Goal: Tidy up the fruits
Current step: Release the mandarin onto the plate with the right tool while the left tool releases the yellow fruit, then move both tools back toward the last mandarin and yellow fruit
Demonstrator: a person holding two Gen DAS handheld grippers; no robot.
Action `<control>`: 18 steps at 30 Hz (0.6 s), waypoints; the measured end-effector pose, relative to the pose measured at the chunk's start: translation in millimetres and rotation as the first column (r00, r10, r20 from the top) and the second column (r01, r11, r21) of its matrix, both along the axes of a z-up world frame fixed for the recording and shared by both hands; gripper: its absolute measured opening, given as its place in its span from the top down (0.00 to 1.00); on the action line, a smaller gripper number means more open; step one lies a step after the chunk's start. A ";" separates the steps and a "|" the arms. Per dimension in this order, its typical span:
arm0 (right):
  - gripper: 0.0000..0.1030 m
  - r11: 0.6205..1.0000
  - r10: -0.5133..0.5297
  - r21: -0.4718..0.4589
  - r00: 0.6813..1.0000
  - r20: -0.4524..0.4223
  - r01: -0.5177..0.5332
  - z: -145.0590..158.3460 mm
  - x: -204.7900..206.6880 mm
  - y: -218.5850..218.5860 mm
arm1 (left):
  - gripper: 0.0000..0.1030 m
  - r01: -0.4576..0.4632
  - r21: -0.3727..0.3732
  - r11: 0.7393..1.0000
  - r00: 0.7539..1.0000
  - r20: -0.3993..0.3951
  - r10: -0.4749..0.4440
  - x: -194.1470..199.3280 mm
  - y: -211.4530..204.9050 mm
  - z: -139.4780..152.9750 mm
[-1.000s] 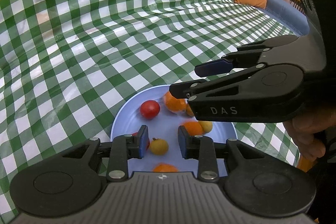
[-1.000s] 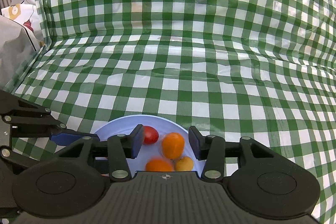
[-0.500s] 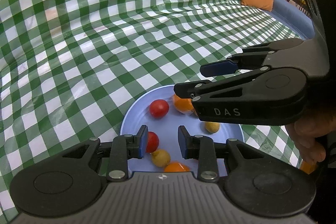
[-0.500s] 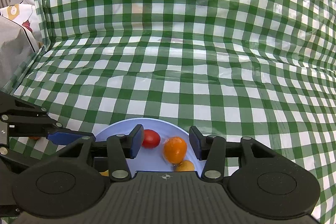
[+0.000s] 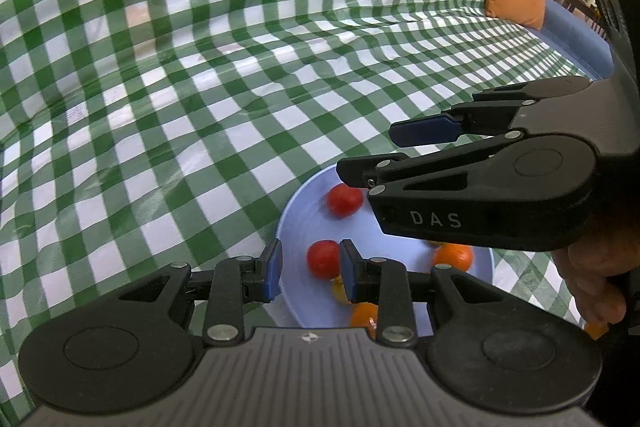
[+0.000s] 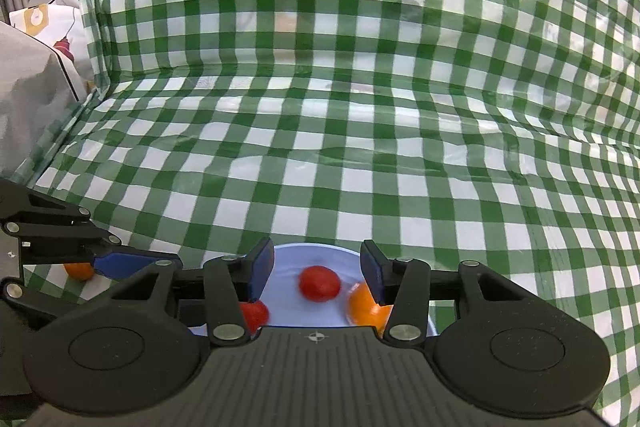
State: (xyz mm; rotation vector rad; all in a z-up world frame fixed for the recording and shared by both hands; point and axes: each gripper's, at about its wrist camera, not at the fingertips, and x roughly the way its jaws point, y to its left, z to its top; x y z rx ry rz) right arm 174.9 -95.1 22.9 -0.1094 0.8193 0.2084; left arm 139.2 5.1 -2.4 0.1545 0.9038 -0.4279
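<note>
left wrist view: left gripper [image 5: 310, 271] jaws apart over blue plate [image 5: 296, 227], red tomato [image 5: 322, 259] between them; right gripper [image 6: 316, 271] jaws apart, empty.

From my left wrist camera I read one marking: the white capital letters "DAS" printed on the side of the black plastic right gripper [image 5: 370, 157], on the broad arm of its nearer finger linkage. I find no other legible text, label or number in either view; the small emblems on the grey housings carry no letters.
</note>
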 end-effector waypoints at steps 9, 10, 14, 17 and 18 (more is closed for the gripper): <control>0.51 1.000 0.019 0.005 1.000 0.002 -0.019 -1.9 6.8 26.9 | 0.67 -0.100 0.045 0.994 0.994 -0.030 0.102 4.5 24.9 -2.3; 0.51 1.000 0.022 0.006 1.000 0.002 -0.022 -1.8 7.4 29.9 | 0.67 -0.117 0.052 0.992 0.992 -0.037 0.119 5.7 29.0 -3.2; 0.51 0.999 0.032 0.012 0.999 0.002 -0.032 -2.4 9.7 41.1 | 0.60 -0.163 0.067 0.984 0.985 -0.053 0.166 8.5 44.1 -5.0; 0.51 0.999 0.039 0.017 0.999 0.003 -0.039 -3.1 12.4 49.8 | 0.59 -0.177 0.071 0.982 0.982 -0.055 0.181 8.9 52.0 -4.9; 0.51 0.999 0.041 0.019 0.999 0.003 -0.041 -3.4 13.1 52.6 | 0.59 -0.180 0.071 0.981 0.981 -0.057 0.184 9.0 54.4 -4.9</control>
